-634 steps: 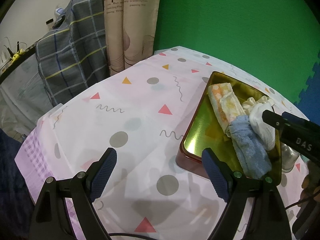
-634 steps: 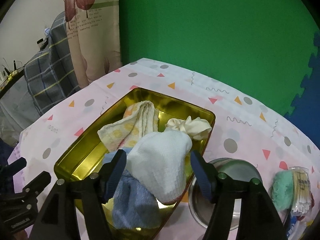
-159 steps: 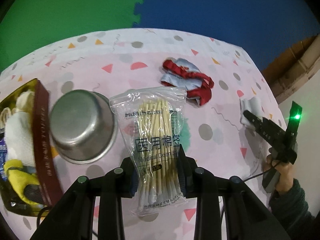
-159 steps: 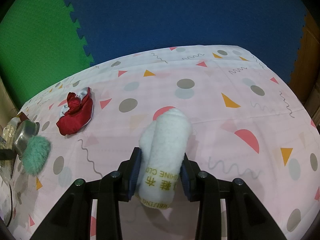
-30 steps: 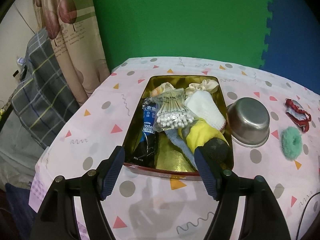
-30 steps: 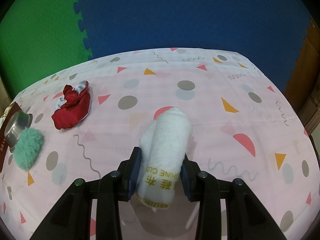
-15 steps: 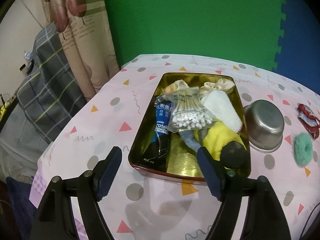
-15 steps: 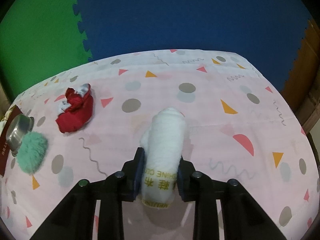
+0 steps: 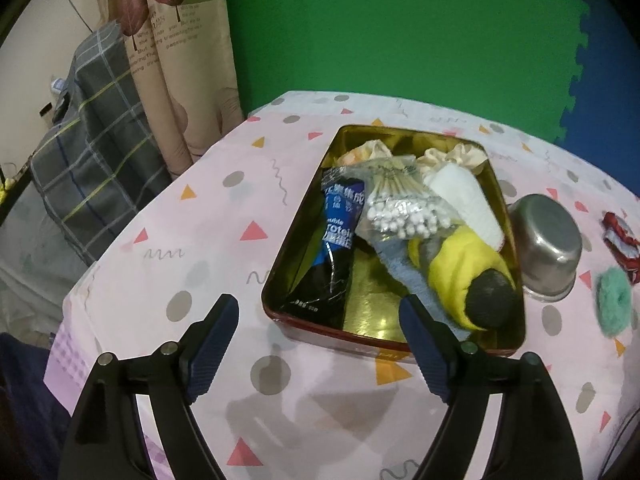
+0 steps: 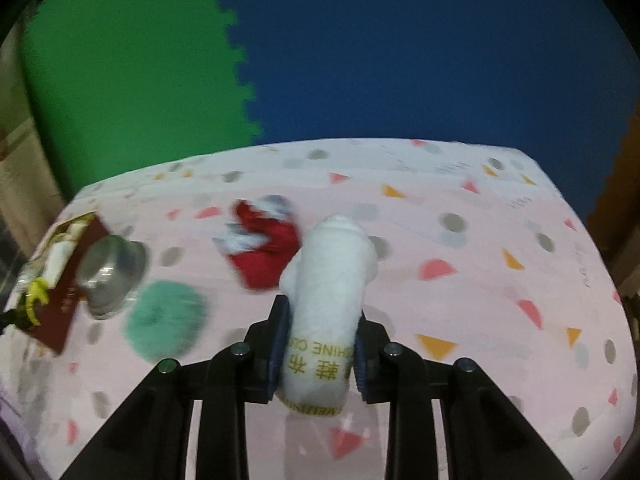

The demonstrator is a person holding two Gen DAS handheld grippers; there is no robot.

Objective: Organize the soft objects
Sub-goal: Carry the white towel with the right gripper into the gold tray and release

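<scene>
Left gripper [image 9: 316, 336]: jaws wide and opening, nothing between blue pads, pitched downward, black fingers reaching in from near edge of view. Right gripper [image 10: 318, 350]: pads clamped on both flanks of rolled white cloth [image 10: 328, 292], roll sticking out far beyond fingertips, gripper pitched downward, clear of surface below. No hand or sleeve visible in either view.

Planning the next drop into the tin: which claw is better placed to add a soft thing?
Right. The right claw is shut on the white rolled cloth, ready to carry over. The left claw, nearer the tin, is opening with nothing between its pads.
</scene>
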